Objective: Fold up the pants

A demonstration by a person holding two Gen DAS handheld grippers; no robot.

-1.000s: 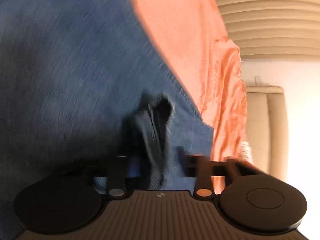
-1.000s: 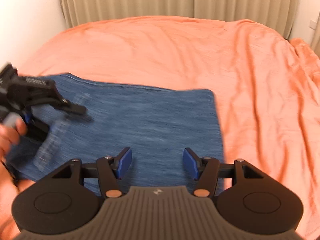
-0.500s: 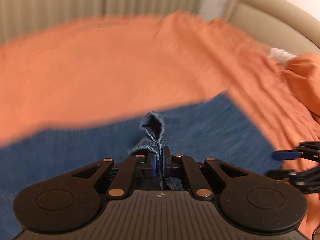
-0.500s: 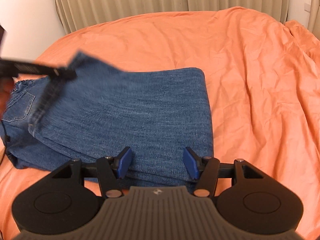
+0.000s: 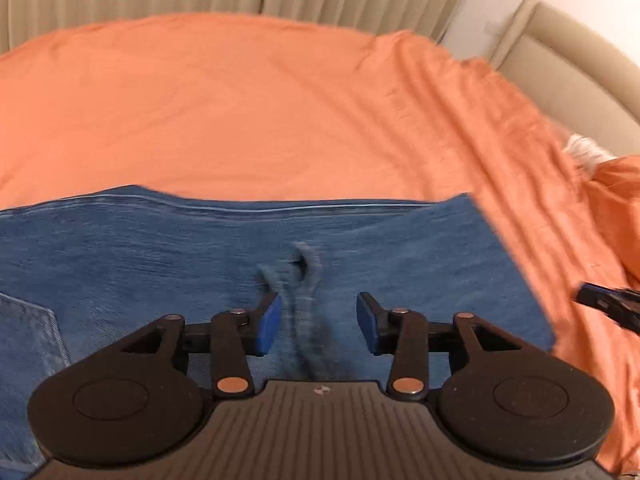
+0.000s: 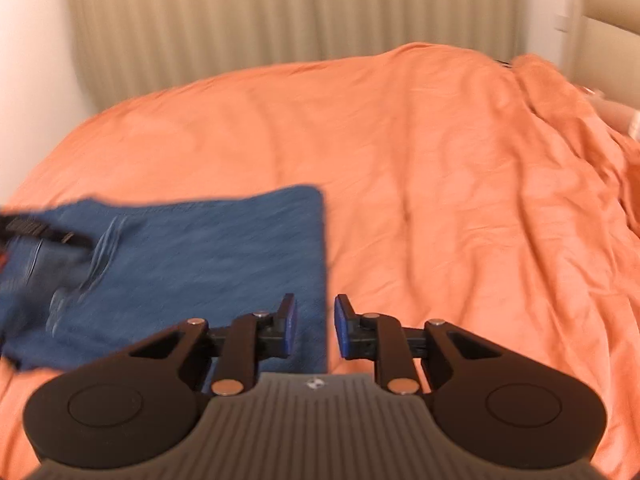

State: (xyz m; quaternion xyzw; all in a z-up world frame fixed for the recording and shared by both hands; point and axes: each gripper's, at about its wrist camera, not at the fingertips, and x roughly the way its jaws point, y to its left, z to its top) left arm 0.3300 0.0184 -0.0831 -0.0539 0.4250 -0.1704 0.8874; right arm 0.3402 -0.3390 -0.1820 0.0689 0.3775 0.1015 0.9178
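Observation:
Blue jeans (image 5: 168, 248) lie folded over on the orange bed sheet (image 5: 248, 104); they also show in the right wrist view (image 6: 208, 248). My left gripper (image 5: 318, 322) is open, with a bunched hem of denim (image 5: 304, 292) standing loose between its pads. My right gripper (image 6: 315, 326) is open with a narrow gap and holds nothing, just above the jeans' right folded edge. The left gripper shows blurred at the left of the right wrist view (image 6: 44, 232). The right gripper's tip shows at the right edge of the left wrist view (image 5: 608, 304).
Beige curtains (image 6: 280, 16) hang behind the bed. A beige headboard (image 5: 568, 56) stands at the right. The sheet is bunched into folds at the right (image 6: 580, 132), with something white (image 5: 586, 150) beside it.
My left gripper has opened and let go of the denim hem it pinched. My right gripper has narrowed its gap and shifted right to the jeans' edge.

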